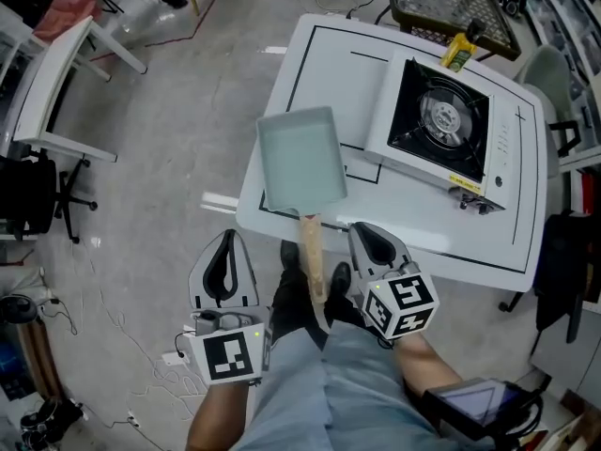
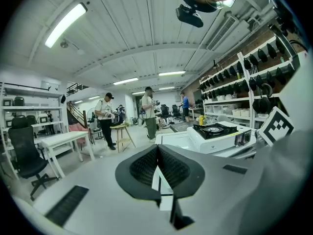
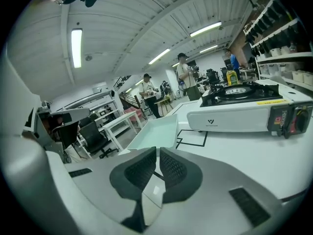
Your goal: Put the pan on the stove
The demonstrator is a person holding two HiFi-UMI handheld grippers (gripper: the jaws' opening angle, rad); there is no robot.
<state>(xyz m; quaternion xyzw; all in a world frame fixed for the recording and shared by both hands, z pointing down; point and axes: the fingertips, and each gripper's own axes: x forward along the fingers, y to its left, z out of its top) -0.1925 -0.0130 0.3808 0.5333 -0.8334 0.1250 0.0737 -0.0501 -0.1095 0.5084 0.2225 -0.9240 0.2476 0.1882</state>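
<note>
Right gripper [image 1: 372, 241] closed, empty, beside pan handle [image 1: 312, 256], left gripper [image 1: 223, 259] closed

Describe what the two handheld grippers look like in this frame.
The left gripper and the right gripper match. Each has a pale grey moulded shell with black ribbed jaw pads, and each carries a white cube printed with black square markers. No sleeves are visible, and no cables can be made out on either.

The grey plastic left gripper [image 1: 226, 242] and grey plastic right gripper [image 1: 368, 238] were held low, side by side — jaws of each closed together.
</note>
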